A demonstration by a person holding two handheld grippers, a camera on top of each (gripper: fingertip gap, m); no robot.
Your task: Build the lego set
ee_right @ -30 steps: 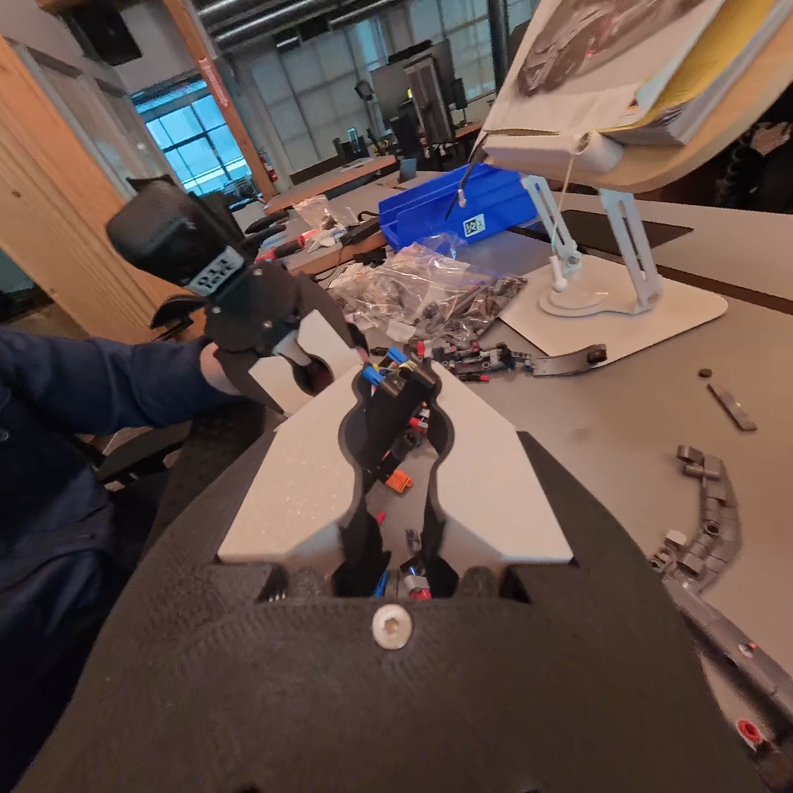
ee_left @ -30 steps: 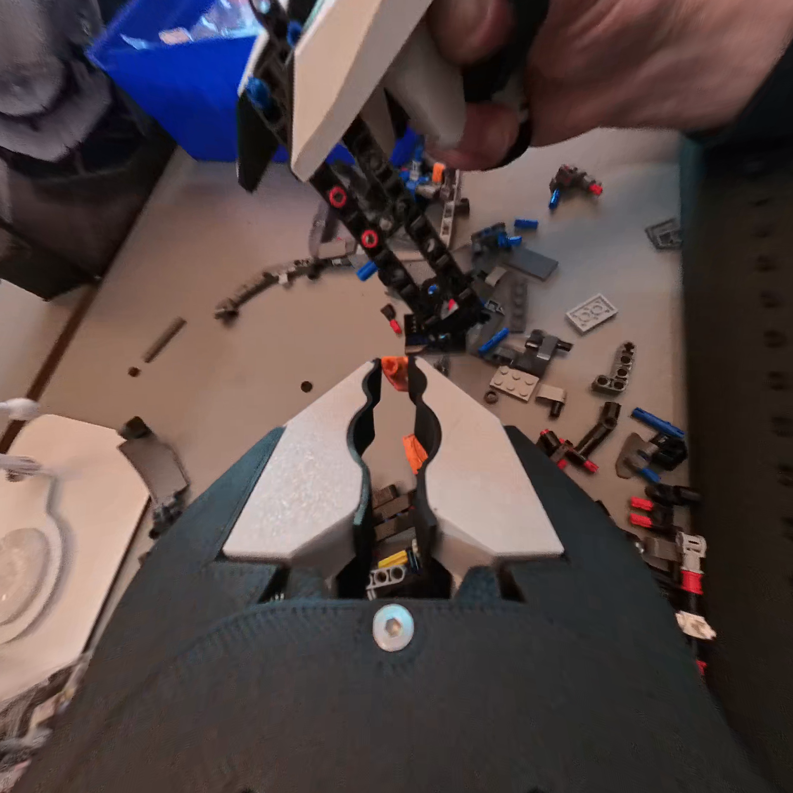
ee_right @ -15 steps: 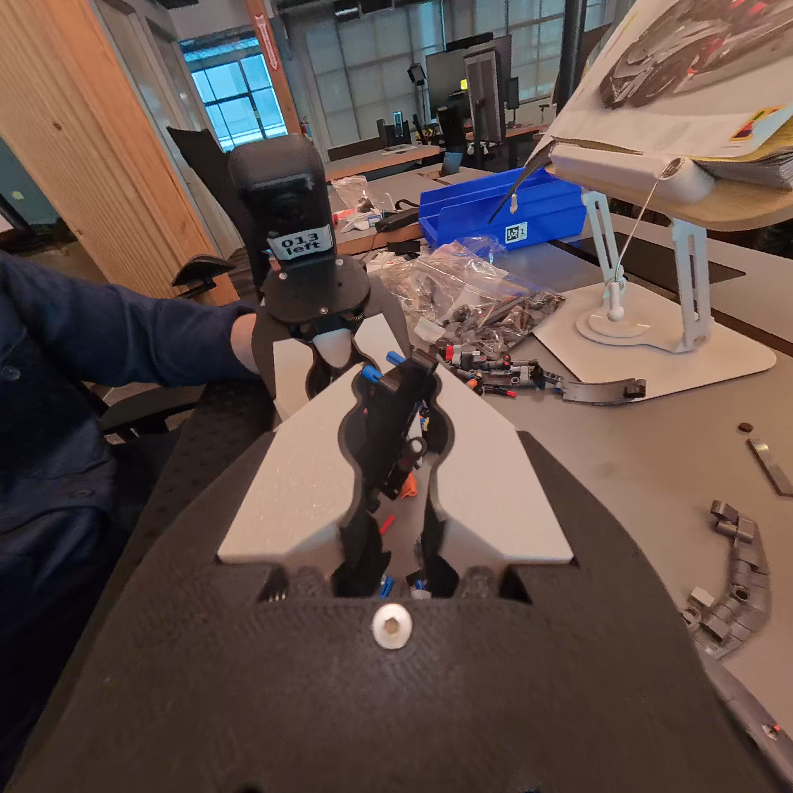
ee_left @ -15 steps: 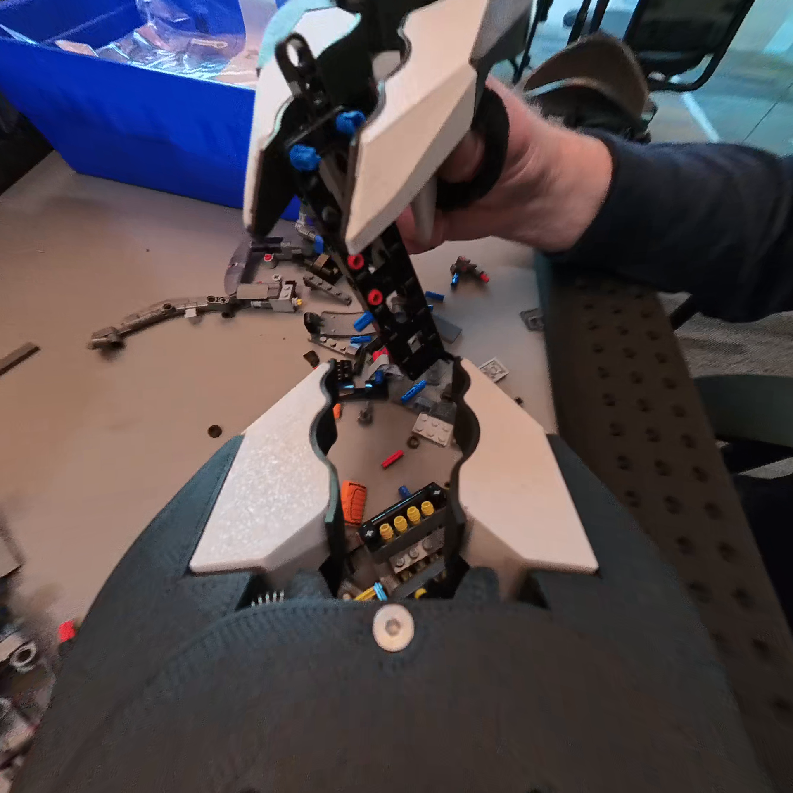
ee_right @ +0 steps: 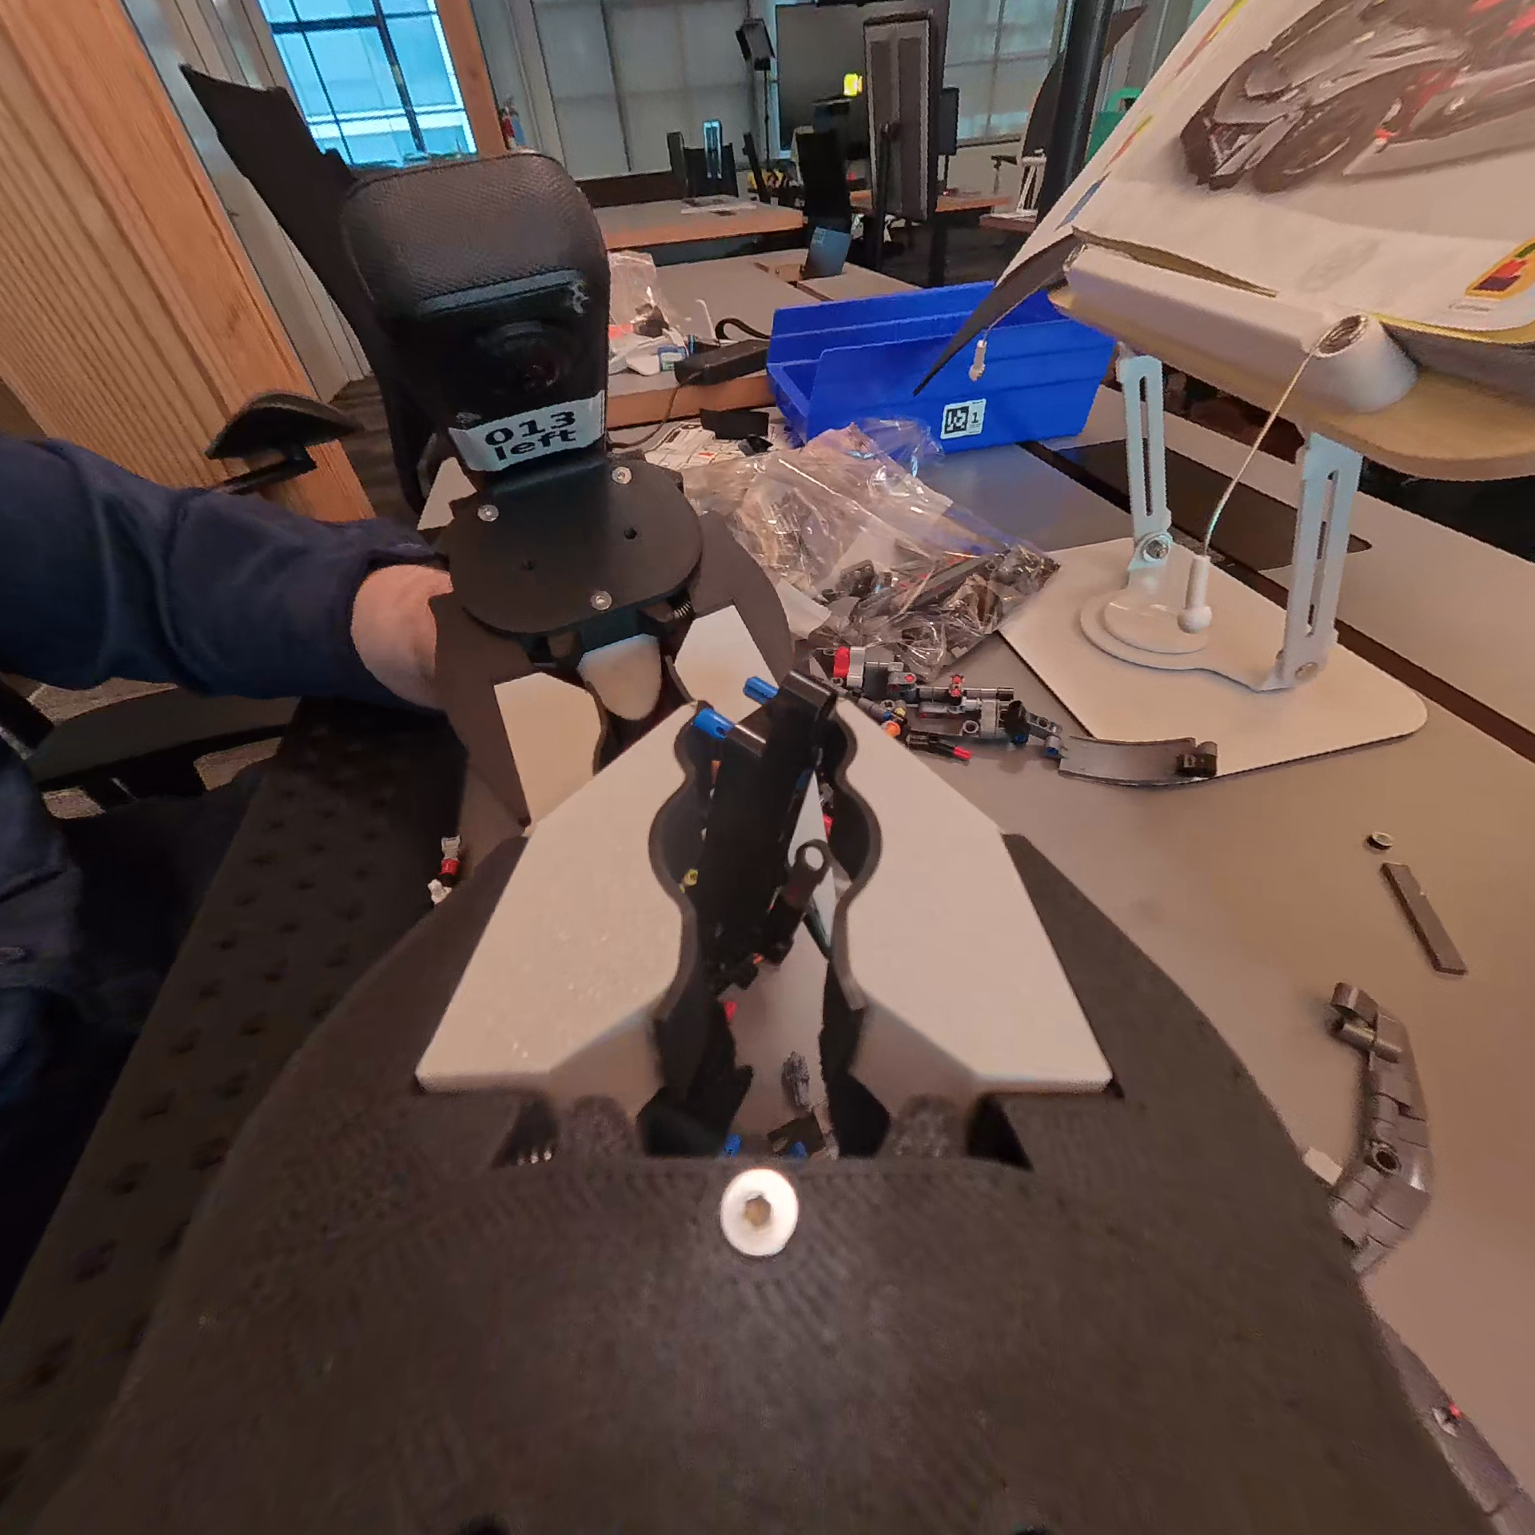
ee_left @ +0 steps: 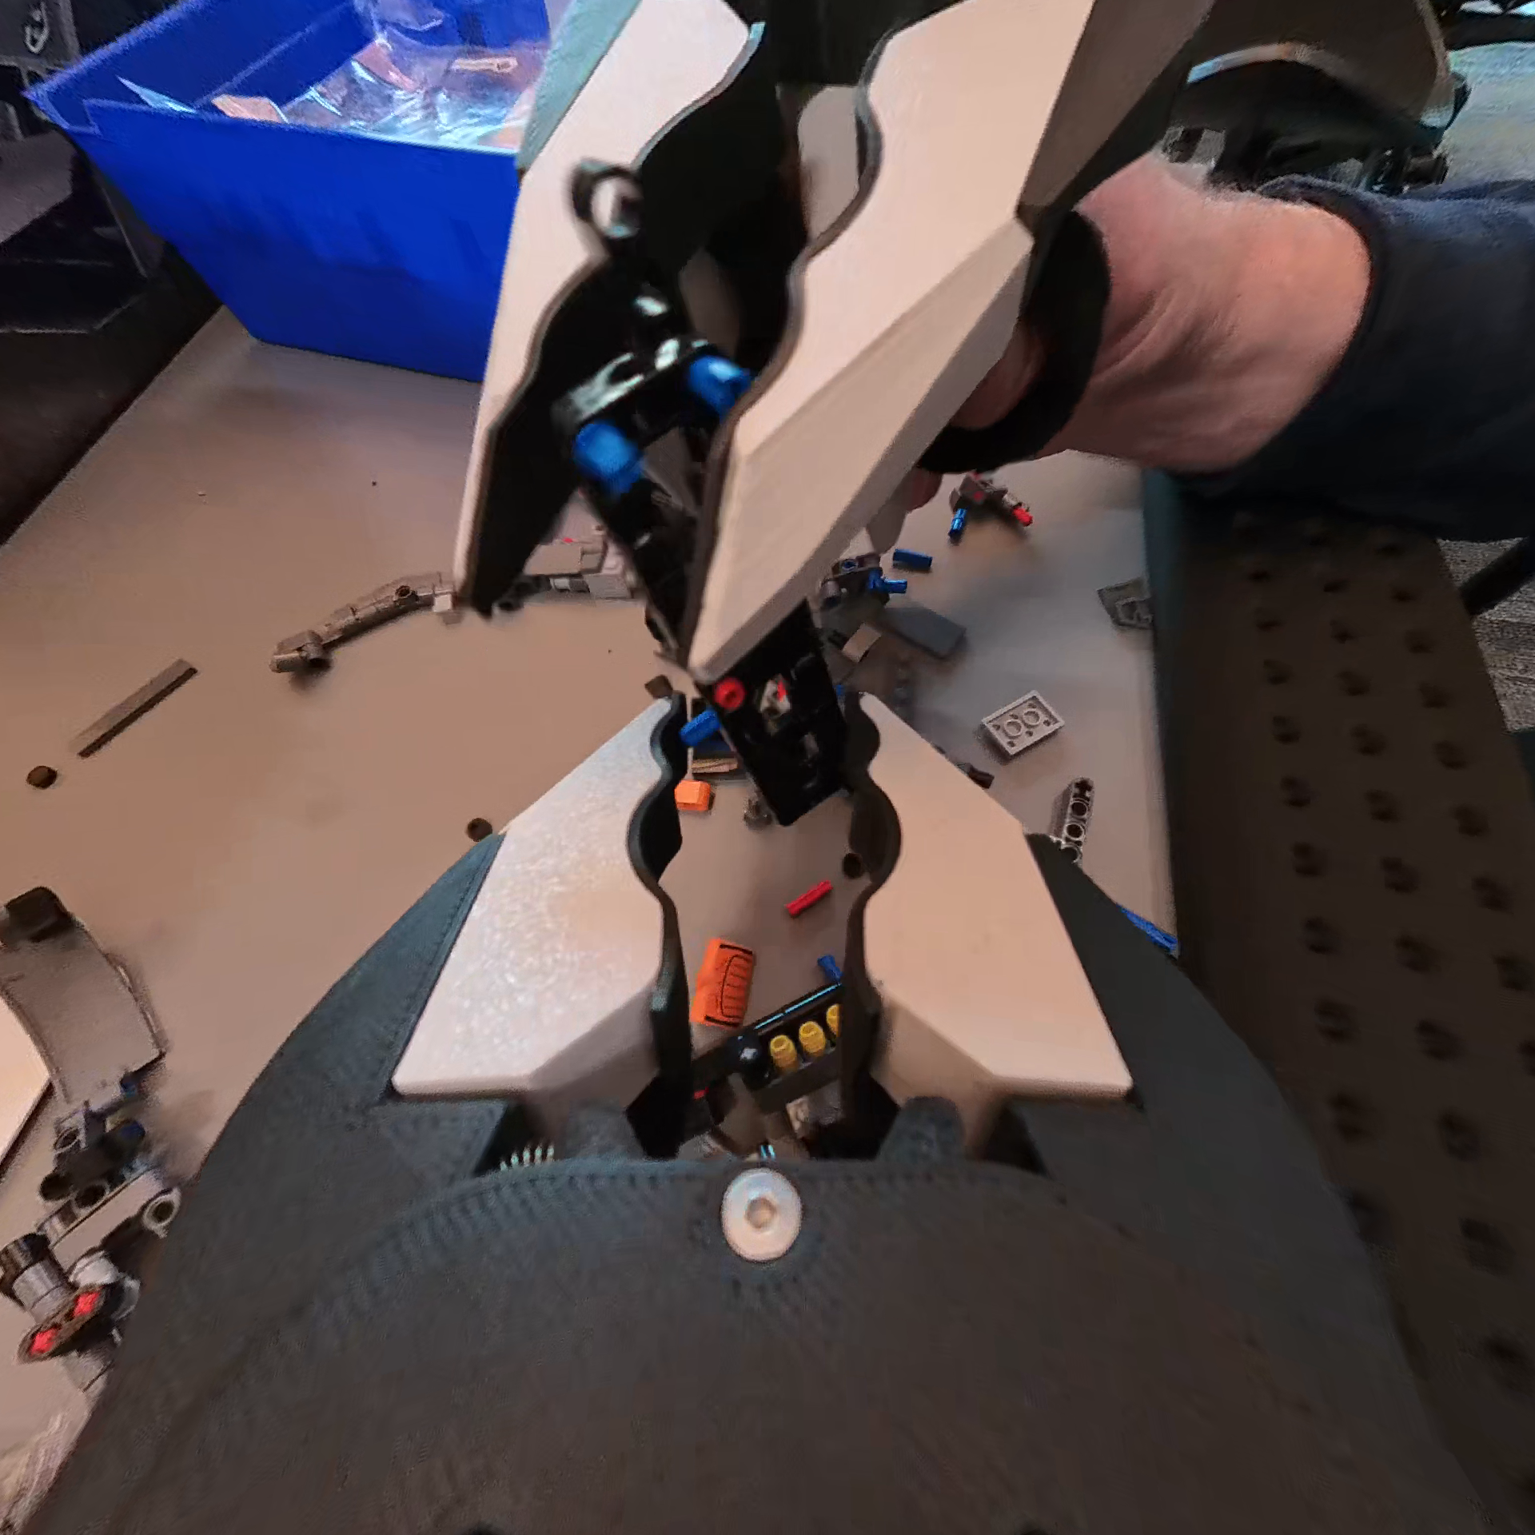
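My right gripper [ee_right: 764,714] is shut on a long black lego frame [ee_right: 752,839] with blue pins, held in the air above the table. In the left wrist view the right gripper [ee_left: 590,623] comes down from the top with the frame [ee_left: 789,747] sticking out below it. My left gripper [ee_left: 768,723] is open, and the frame's lower end sits between its fingertips, close to the right one. An orange piece [ee_left: 723,993] lies on the table under the left gripper. In the right wrist view the left gripper's body [ee_right: 573,573] faces me; its tips are hidden.
Loose lego pieces [ee_left: 1022,723] lie scattered on the grey table [ee_left: 249,814], with a curved grey assembly [ee_right: 1379,1121]. A blue bin [ee_right: 930,374], a bag of parts [ee_right: 872,540] and an instruction book on a white stand [ee_right: 1246,631] stand farther off. A black perforated seat [ee_left: 1329,831] borders the table. Tip to tip, the grippers are about 7 cm apart. The orange piece [ee_left: 723,993] sits 9 cm or so from the ends of my left fingers.
My left gripper opened and let go of the small orange piece. It then moved up to the frame, whose lower end now sits between its tips. The right gripper came closer.
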